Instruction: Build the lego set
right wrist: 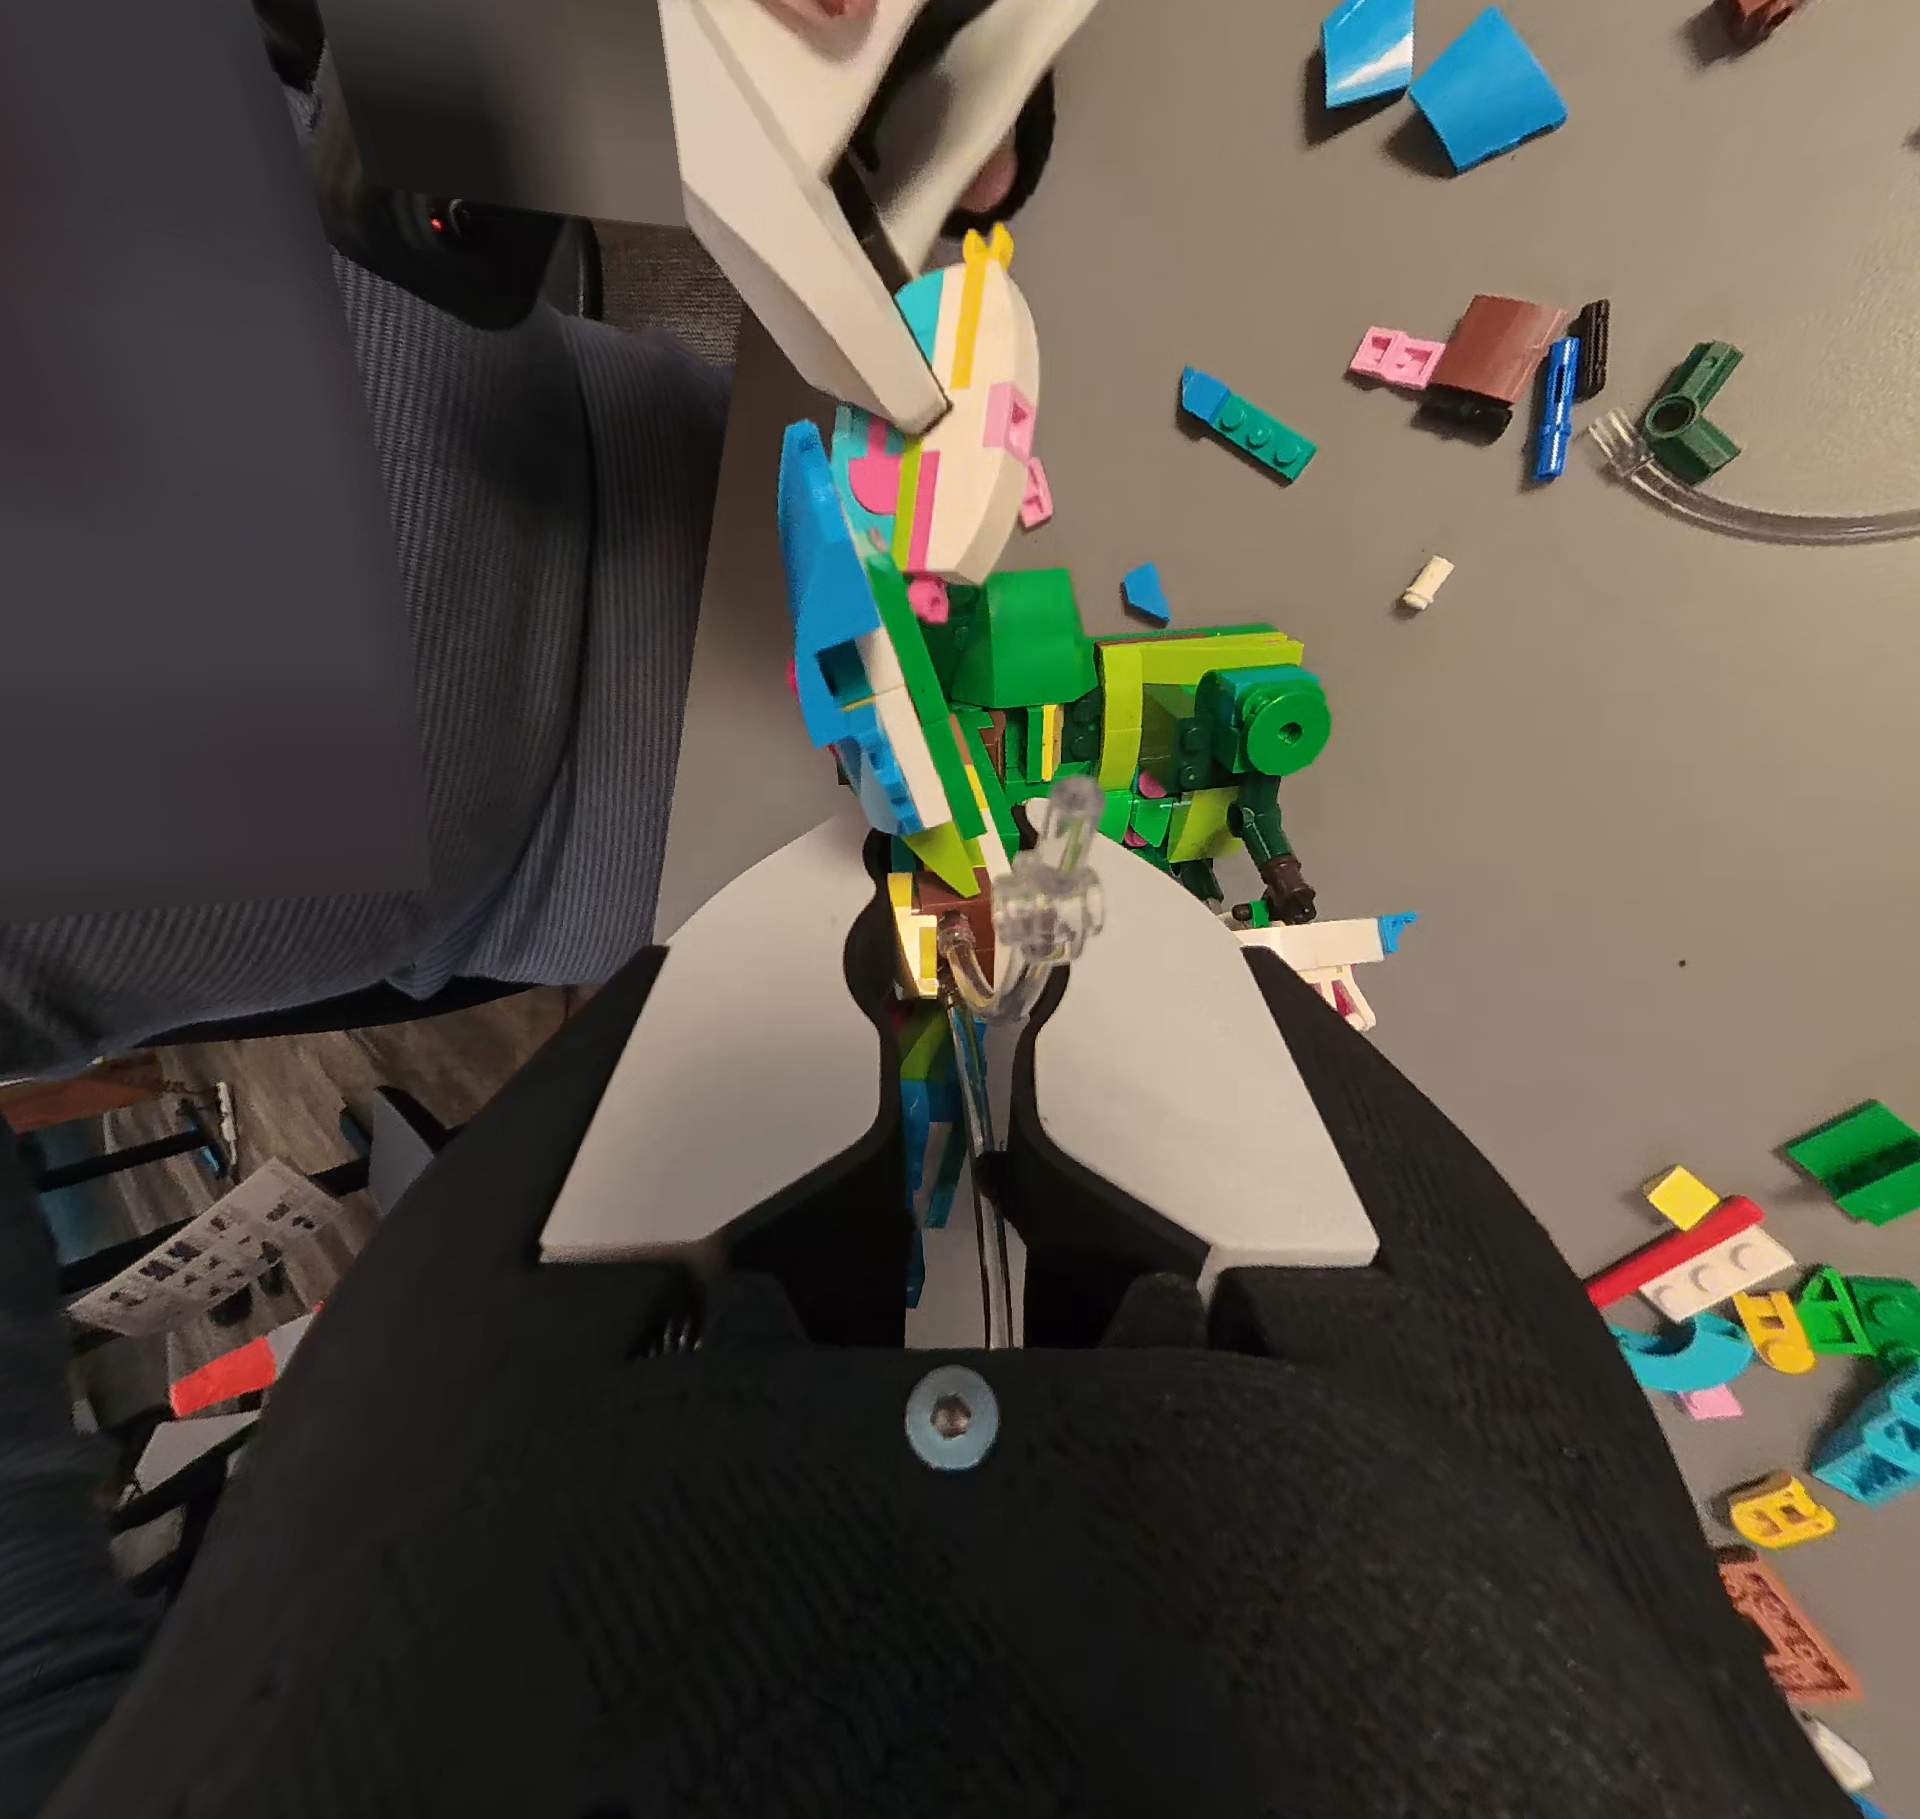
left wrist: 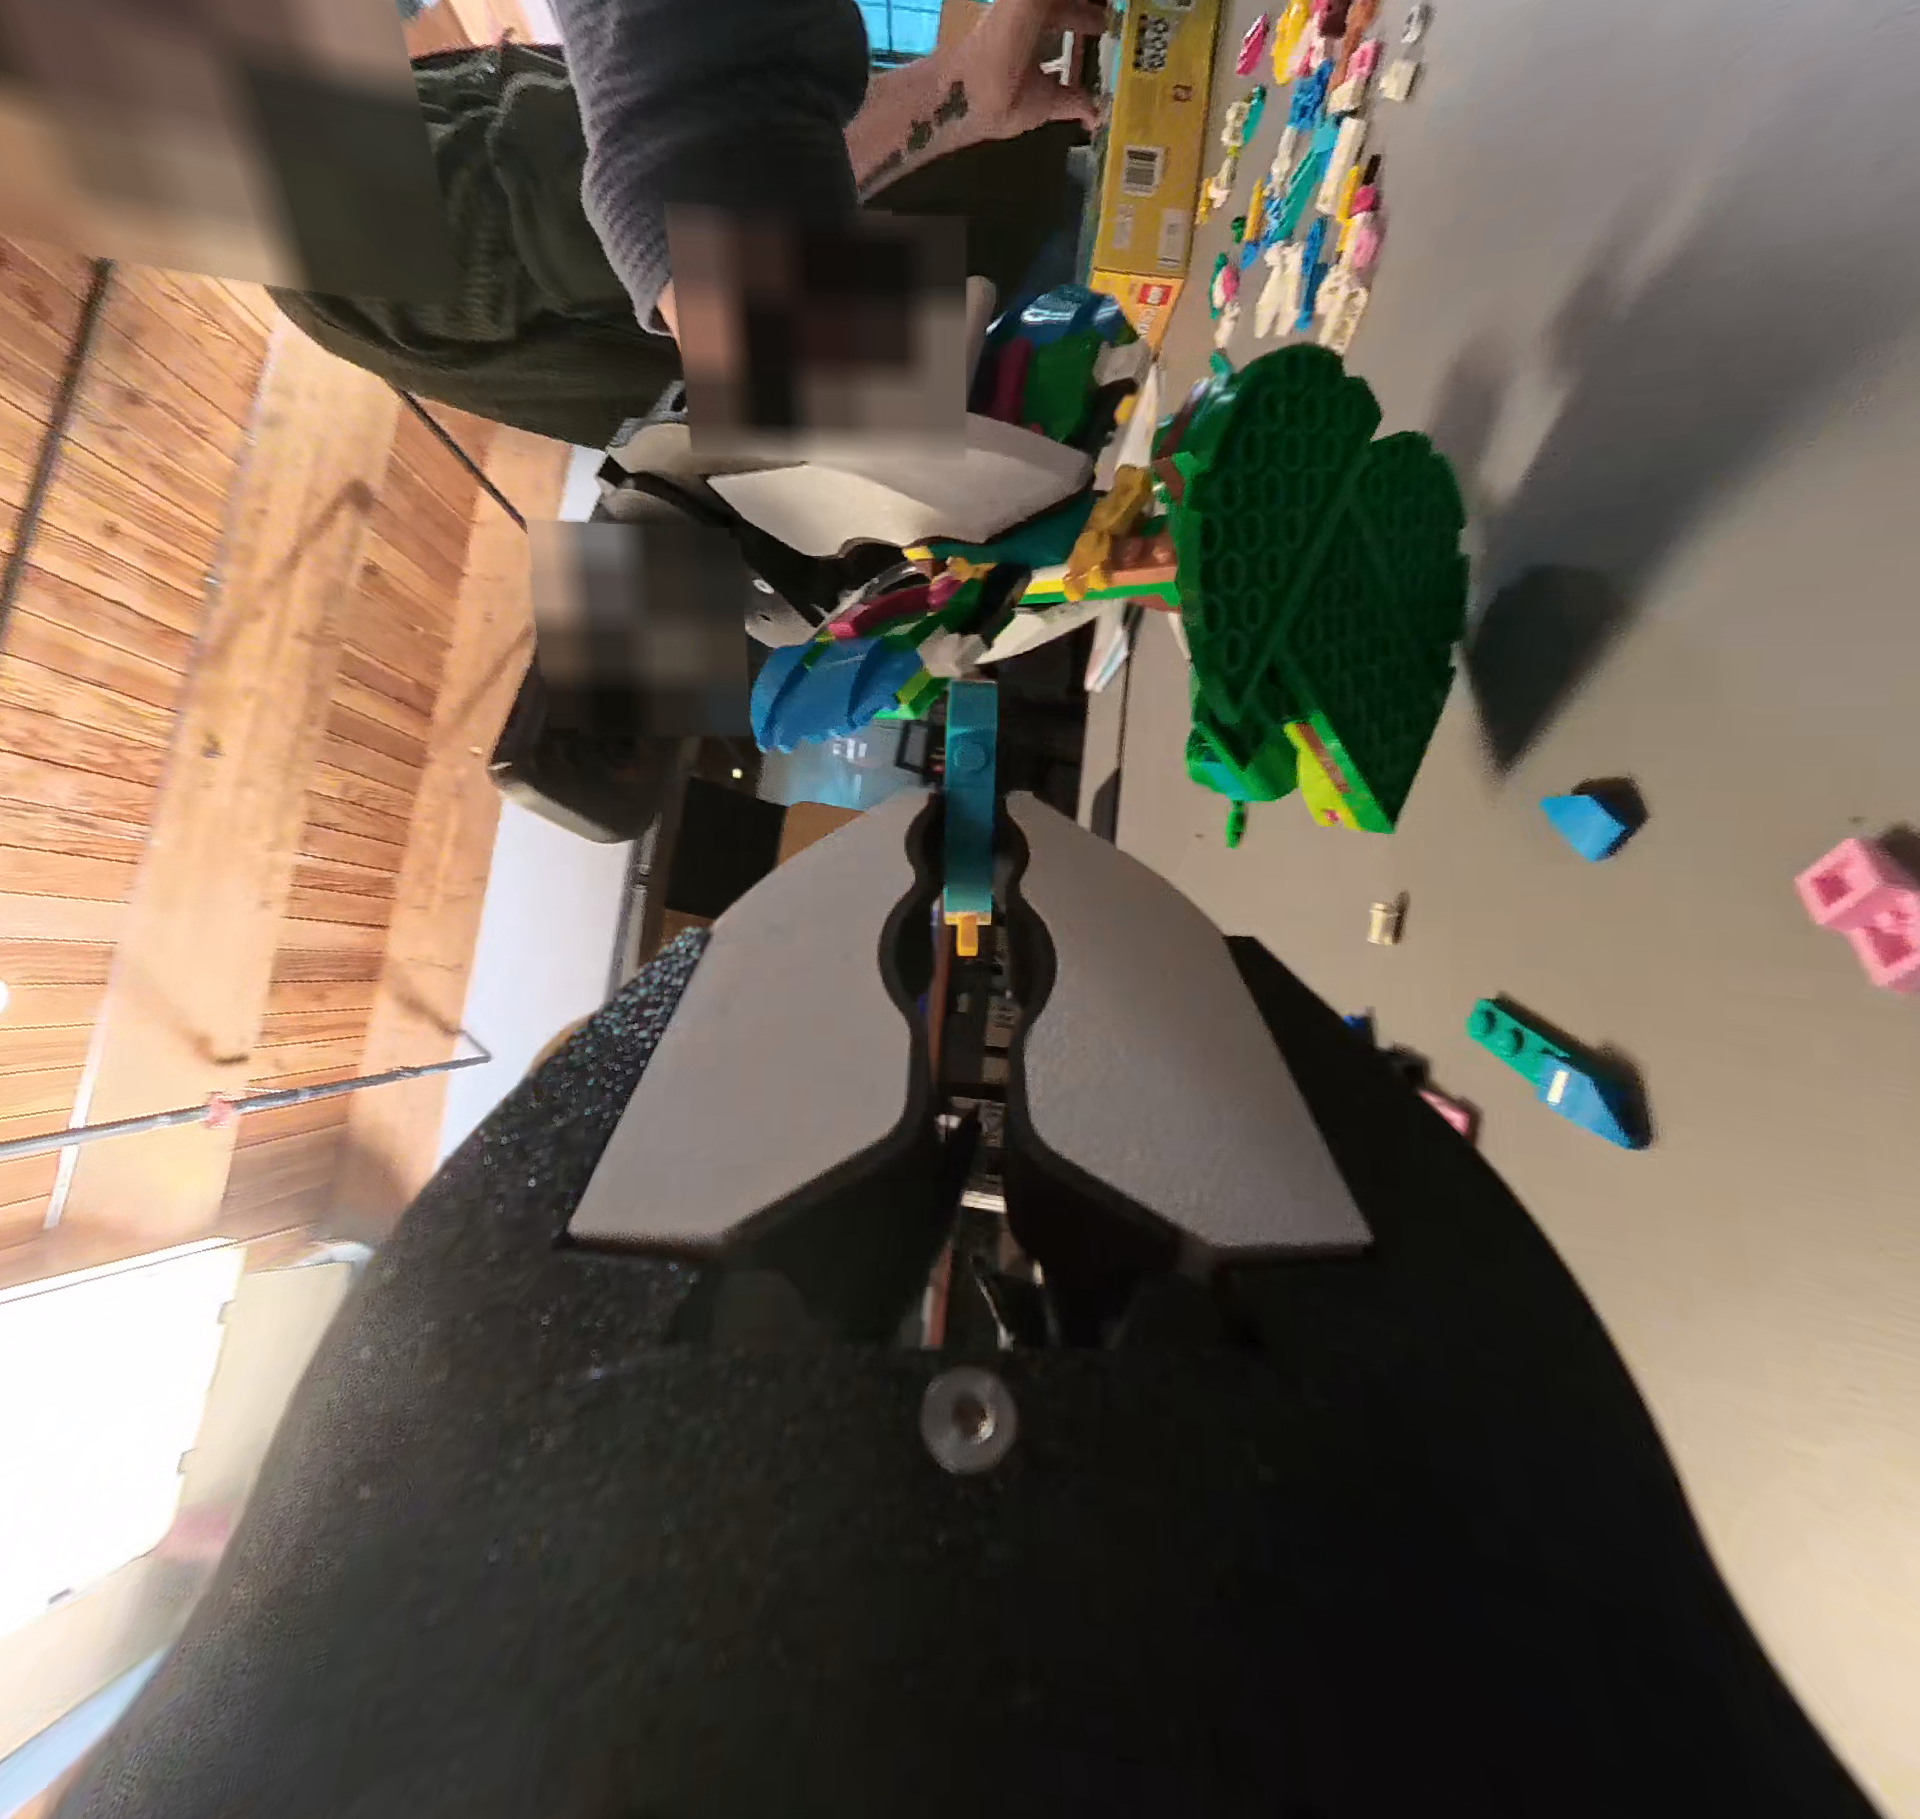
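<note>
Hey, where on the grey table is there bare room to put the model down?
Right wrist view: bare grey table lies right of the green model, between the small white pin above and the green slope below. The lower right corner is crowded with loose bricks.

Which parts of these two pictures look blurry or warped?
Left wrist view: tilted sideways, loose bricks on the table smeared, ceiling beams bent by the wide lens, sharp on the left gripper. Right wrist view: mostly crisp, only the other gripper's fingers are blurred.
</note>
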`<state>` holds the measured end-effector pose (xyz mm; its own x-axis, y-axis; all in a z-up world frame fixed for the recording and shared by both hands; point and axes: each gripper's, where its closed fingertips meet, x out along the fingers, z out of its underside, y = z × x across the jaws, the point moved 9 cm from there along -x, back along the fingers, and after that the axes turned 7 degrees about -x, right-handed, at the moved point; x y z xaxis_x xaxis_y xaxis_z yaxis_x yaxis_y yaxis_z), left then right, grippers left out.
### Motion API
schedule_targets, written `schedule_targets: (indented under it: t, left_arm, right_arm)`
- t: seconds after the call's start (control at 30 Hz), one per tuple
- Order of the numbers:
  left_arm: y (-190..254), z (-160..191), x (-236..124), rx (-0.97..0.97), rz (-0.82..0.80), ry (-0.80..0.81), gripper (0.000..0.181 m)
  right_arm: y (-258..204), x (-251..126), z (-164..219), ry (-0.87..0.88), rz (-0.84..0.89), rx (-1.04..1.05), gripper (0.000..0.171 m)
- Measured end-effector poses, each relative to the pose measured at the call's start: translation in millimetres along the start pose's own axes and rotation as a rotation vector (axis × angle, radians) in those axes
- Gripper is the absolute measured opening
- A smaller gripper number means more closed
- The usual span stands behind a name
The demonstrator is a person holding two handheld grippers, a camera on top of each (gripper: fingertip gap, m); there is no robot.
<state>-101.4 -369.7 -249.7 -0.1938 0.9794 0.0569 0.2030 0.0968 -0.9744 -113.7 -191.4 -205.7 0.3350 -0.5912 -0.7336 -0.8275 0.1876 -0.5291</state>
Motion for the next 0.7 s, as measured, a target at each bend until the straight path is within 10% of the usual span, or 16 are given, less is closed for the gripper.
schedule_targets:
  t: [0.7]
  left_arm:
    - [23, -19, 11, 0.399, -0.028, 0.058, 0.008]
  right_arm:
    - [2, -6, 7, -0.051, -0.094, 0.082, 0.019]
